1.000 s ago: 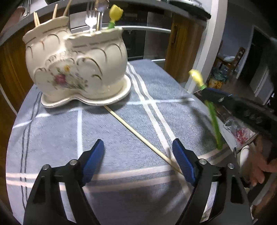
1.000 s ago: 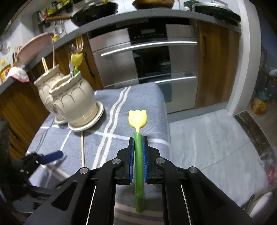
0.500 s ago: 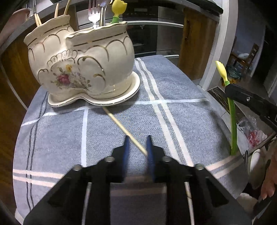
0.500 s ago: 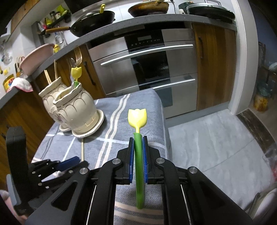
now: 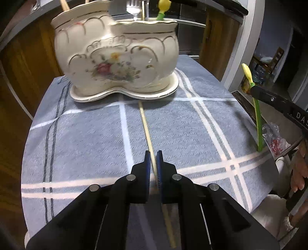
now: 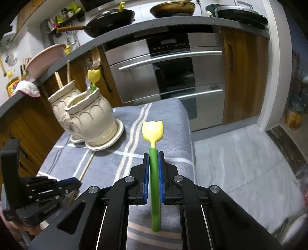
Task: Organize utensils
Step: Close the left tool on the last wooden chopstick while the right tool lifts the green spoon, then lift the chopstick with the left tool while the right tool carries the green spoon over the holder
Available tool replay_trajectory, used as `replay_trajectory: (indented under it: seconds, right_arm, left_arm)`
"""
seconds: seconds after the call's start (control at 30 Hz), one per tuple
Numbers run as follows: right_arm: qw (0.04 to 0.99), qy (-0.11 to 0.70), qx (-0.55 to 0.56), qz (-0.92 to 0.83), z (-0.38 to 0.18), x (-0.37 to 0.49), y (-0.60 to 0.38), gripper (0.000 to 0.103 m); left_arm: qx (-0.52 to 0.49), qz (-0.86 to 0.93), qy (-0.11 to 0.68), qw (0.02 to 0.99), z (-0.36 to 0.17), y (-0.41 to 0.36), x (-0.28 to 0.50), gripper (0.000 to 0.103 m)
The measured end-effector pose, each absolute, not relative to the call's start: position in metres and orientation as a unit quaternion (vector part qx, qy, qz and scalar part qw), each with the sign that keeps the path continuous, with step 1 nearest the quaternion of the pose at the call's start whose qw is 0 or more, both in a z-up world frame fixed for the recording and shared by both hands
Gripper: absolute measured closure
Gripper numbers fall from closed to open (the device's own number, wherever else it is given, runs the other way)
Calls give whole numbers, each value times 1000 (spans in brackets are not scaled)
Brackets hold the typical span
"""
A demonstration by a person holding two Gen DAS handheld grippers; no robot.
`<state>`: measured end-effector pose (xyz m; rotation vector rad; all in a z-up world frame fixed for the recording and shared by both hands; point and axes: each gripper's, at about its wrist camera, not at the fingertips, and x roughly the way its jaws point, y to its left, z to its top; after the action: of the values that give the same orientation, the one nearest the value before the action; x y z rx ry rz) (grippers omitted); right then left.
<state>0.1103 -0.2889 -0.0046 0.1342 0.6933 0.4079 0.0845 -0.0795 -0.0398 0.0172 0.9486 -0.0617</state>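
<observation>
A: Lying on the grey plaid cloth (image 5: 92,134), a single wooden chopstick (image 5: 145,127) runs from the saucer of the ceramic utensil holder (image 5: 115,63) toward the left gripper (image 5: 153,163). What is the state of that tool?

B: Its jaws have just been closing, and the blue pads (image 5: 147,165) now pinch the chopstick between them, near its end closest to the camera. The far tip reaches the edge of the holder's saucer; whether it touches cannot be told.

A: And the right gripper (image 6: 153,173)?

B: Clenched on a tulip-shaped utensil (image 6: 153,132). The green stem stands nearly upright between the pads, the yellow tulip head above the fingertips and the lower end of the stem hanging below them. In the left wrist view the same utensil (image 5: 257,115) appears at the right edge of the table, off the cloth's surface.

A: Where is the holder?

B: At the far side of the cloth, in front of wooden cabinet doors and beside a steel oven (image 6: 173,77). It has two joined compartments. One holds chopsticks (image 6: 59,78); the other holds a fork (image 5: 133,7), blurred, and a second tulip utensil (image 6: 93,77).

A: Is anything else visible?

B: A black pan (image 6: 111,19) sits on the counter above the oven, and part of a hand (image 5: 299,173) shows at the right edge of the left wrist view.
</observation>
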Motion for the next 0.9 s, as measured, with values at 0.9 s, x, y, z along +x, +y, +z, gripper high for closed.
replay_trajectory:
  seconds: [0.9]
  right_arm:
    - [938, 252, 54, 232, 27, 80, -255, 93]
  left_arm:
    - [39, -128, 313, 940, -7, -34, 17, 99]
